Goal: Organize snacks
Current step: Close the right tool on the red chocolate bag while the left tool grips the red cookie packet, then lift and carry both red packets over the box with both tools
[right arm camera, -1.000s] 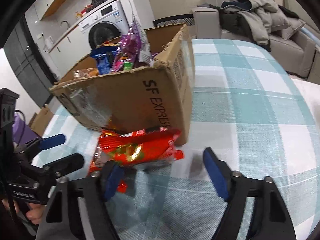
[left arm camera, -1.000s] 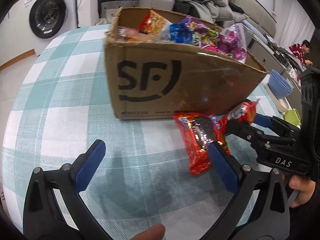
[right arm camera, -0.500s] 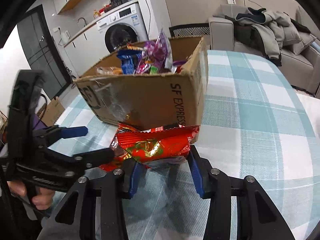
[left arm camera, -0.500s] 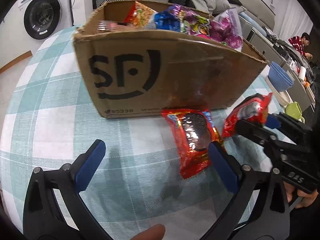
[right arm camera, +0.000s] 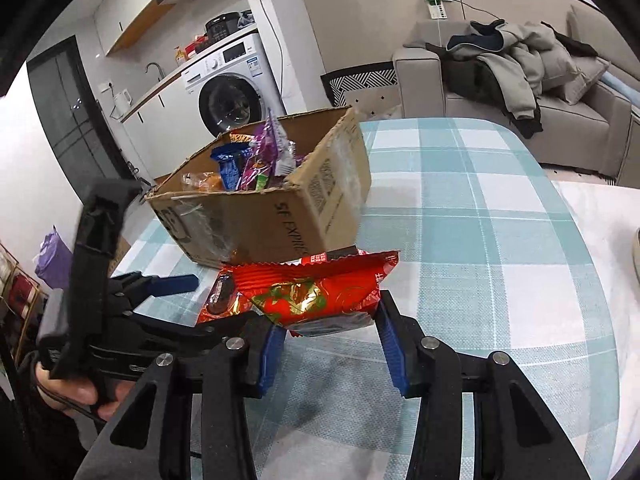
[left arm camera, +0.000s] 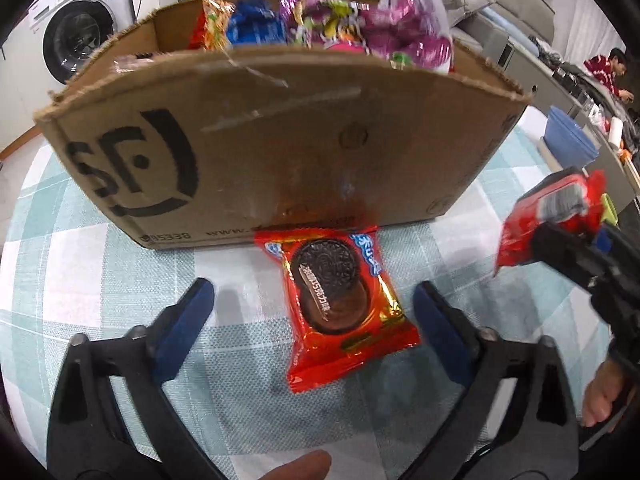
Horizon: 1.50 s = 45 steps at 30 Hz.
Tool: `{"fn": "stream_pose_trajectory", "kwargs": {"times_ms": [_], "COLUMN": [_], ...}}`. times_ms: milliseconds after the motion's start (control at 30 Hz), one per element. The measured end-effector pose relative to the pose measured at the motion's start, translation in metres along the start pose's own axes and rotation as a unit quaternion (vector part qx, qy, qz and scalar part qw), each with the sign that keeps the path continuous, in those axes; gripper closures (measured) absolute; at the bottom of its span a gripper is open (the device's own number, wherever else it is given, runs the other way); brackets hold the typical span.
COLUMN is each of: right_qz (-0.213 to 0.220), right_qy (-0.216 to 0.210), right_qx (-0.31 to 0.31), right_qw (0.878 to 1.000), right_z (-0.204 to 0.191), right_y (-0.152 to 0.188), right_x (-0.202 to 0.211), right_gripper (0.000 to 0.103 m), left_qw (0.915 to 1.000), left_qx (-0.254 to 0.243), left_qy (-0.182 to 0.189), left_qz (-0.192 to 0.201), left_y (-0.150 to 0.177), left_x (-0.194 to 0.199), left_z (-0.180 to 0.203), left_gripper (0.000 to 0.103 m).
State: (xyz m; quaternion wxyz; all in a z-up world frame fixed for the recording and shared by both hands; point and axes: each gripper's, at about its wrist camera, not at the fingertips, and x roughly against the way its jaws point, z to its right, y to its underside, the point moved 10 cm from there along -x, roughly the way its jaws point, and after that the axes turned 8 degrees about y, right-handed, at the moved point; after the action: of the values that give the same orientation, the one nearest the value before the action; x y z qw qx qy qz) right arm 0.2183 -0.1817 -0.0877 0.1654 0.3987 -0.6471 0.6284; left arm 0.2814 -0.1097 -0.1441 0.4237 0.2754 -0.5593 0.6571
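Observation:
A cardboard SF box (left arm camera: 280, 148) full of snack packets stands on the checked tablecloth; it also shows in the right wrist view (right arm camera: 280, 216). A red cookie packet (left arm camera: 340, 304) lies flat in front of the box, between the open fingers of my left gripper (left arm camera: 312, 316). My right gripper (right arm camera: 326, 340) is shut on a second red snack packet (right arm camera: 316, 292) and holds it above the table, in front of the box. That held packet (left arm camera: 548, 212) shows at the right in the left wrist view. The cookie packet (right arm camera: 220, 296) lies under it.
The teal and white checked tablecloth (right arm camera: 480, 240) stretches to the right of the box. A washing machine (right arm camera: 228, 92) and a sofa with clothes (right arm camera: 520, 80) stand behind the table. Blue bowls (left arm camera: 568, 140) sit on a counter to the right.
My right gripper closed on the red snack packet and lifted it off the table. My left gripper moved forward so its open fingers flank the cookie packet.

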Motion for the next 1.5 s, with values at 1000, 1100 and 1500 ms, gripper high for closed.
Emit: {"fn": "stream_pose_trajectory", "kwargs": {"times_ms": [1000,1100,1500], "right_qz": [0.007,0.010,0.039], "right_qy": [0.001,0.005,0.007], "right_qx": [0.034,0.041,0.063], "right_qw": [0.999,0.999,0.997], "right_z": [-0.035,-0.040,-0.065], "right_y": [-0.004,-0.006,-0.032], "right_x": [0.001,0.005,0.027], "right_gripper": [0.059,0.059,0.059], "left_qw": [0.9950,0.9941,0.9892], "left_qx": [-0.009,-0.007,-0.001], "left_qy": [0.062,0.066,0.070], "left_qz": [0.078,0.086,0.129], "left_y": [0.023,0.027,0.016], "left_x": [0.074,0.090,0.153], "left_z": [0.007,-0.002,-0.039], "left_gripper": [0.061,0.061,0.061]}}
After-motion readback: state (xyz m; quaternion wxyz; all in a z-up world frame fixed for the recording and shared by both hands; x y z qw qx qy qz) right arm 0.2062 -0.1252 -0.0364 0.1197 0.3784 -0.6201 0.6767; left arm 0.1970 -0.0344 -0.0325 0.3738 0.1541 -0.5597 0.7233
